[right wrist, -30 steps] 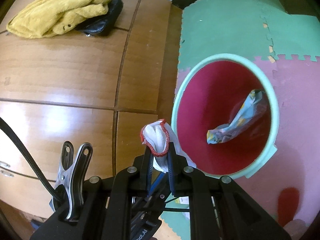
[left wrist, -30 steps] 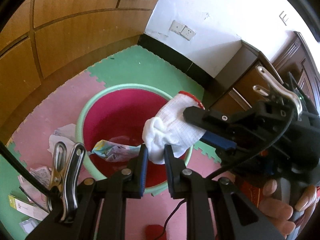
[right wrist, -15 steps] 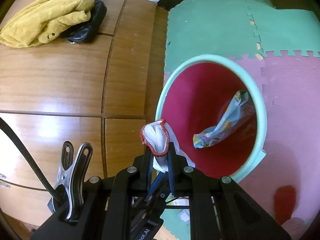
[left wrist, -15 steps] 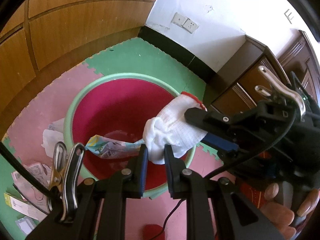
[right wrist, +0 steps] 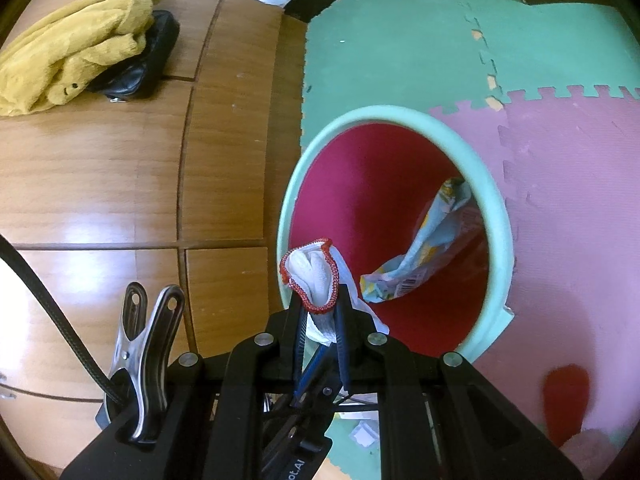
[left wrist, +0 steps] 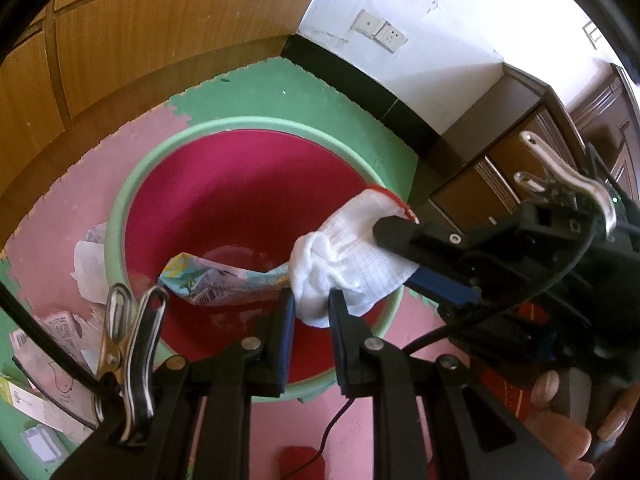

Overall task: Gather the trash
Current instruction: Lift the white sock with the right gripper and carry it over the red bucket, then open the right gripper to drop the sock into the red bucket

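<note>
A white knit glove with a red cuff (left wrist: 348,252) hangs over the near rim of a red basin with a pale green rim (left wrist: 120,208). My left gripper (left wrist: 311,312) is shut on the glove's finger end. My right gripper (right wrist: 320,300) is shut on the cuff end (right wrist: 312,276); it also shows in the left wrist view (left wrist: 400,236) coming in from the right. A crumpled printed wrapper (left wrist: 216,284) lies inside the basin, also in the right wrist view (right wrist: 420,264).
Paper scraps and cards (left wrist: 48,344) lie on the pink and green foam mat left of the basin. A wooden cabinet (right wrist: 120,184) stands beside the basin, with a yellow cloth (right wrist: 72,40) and a black pouch on it. A dark dresser (left wrist: 500,160) stands at the right wall.
Both grippers, still holding the glove, have moved over the basin; the basin has shifted toward the centre in both views. The grip has not changed.
</note>
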The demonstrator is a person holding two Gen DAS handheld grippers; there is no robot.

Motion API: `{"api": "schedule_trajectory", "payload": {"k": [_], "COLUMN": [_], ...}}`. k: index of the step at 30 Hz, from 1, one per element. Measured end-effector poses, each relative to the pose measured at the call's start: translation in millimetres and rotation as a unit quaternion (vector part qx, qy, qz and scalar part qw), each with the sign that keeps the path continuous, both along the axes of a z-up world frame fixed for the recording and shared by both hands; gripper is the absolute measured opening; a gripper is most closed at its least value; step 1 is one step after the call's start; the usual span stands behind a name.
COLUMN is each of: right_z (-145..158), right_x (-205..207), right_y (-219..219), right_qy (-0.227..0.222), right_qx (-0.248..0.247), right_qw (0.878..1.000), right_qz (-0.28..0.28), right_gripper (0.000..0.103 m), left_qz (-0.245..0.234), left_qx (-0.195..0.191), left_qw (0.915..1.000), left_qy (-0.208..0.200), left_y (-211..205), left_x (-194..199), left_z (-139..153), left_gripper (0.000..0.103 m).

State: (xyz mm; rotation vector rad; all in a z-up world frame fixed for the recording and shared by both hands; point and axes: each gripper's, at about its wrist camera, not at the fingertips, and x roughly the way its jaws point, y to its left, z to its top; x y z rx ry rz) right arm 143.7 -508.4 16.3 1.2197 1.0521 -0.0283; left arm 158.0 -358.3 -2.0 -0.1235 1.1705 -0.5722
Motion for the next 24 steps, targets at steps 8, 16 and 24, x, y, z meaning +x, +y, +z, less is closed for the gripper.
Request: {"api": "schedule_trajectory", "payload": {"k": [8, 16, 24], "right_z": [-3.2, -5.0, 0.5], "right_x": [0.3, -6.6, -5.3], "right_y": [-3.5, -15.4, -11.2], "right_qy": [0.005, 0.013, 0.010], "right_qx": [-0.013, -0.013, -0.017], "right_qw": [1.000, 1.000, 1.000], "right_qz": [0.002, -0.020, -0.009], "right_gripper": [0.017, 0.027, 0.027], "left_qz": [0.004, 0.011, 0.020], "left_qx": [0.002, 0.016, 0.020], "left_qw": [0.9999, 0.9997, 0.9994], "left_qy": [0.011, 0.018, 0.018], "left_y": [-3.8, -5.5, 0.7], "left_x": [4.7, 5.5, 5.0], "left_z": [-10.0, -16.5, -13.6], "left_gripper": [0.017, 0.017, 0.020]}}
